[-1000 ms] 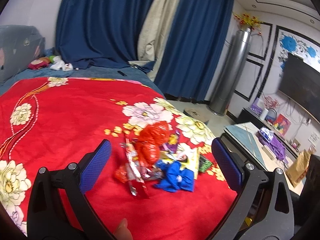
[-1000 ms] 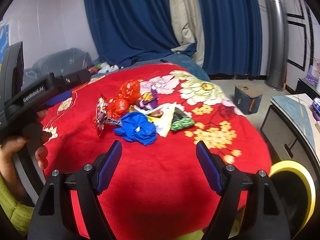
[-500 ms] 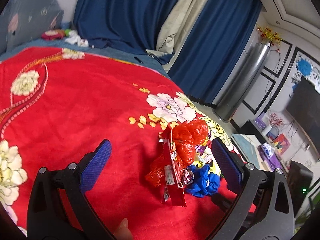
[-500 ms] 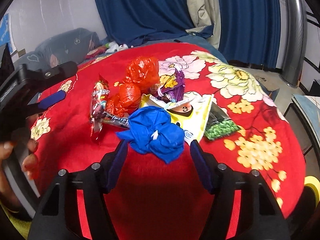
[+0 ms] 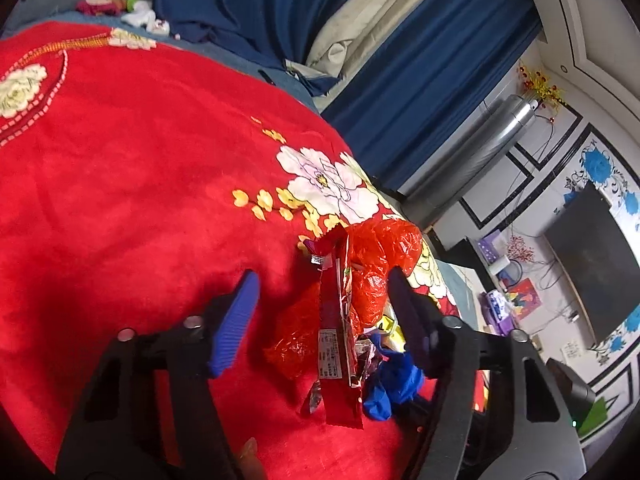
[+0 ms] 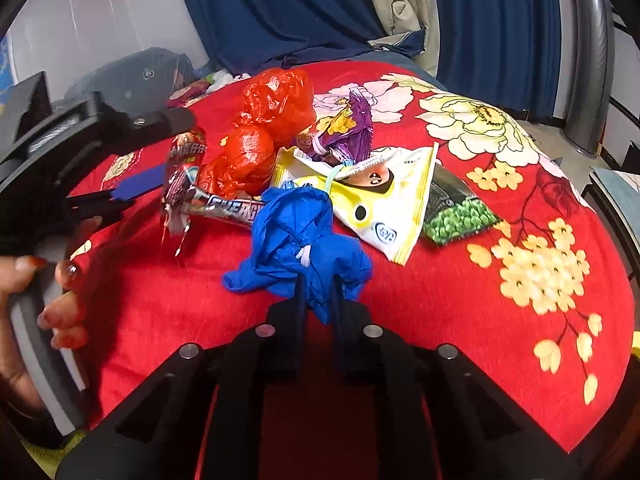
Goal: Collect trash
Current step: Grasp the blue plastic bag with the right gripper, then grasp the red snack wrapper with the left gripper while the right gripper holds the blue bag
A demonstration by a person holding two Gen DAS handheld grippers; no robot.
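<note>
Red flowered blanket (image 6: pixel 500 320) covers the bed and carries the whole heap of trash, which sits near the foot-end edge.

Yellow snack bag (image 6: pixel 384 196) lies flat at the heap's middle, with a green pea packet (image 6: pixel 460 216) tucked against its right side and a purple wrapper (image 6: pixel 348 132) behind it. Crumpled red plastic bag (image 6: pixel 272 120) rises at the back left; a red wrapper (image 5: pixel 336 332) stands on edge beside it.

Change noted: the right gripper (image 6: pixel 318 300), spread wide half a second ago, is now pressed together and pinching the near edge of the blue plastic bag (image 6: pixel 296 240). The bag still rests on the blanket. Judgement: first item secured, lift pending.

The left gripper (image 5: pixel 324 308) has closed in on the heap; its jaws stand apart, straddling the red wrapper and red bag, gripping nothing
</note>
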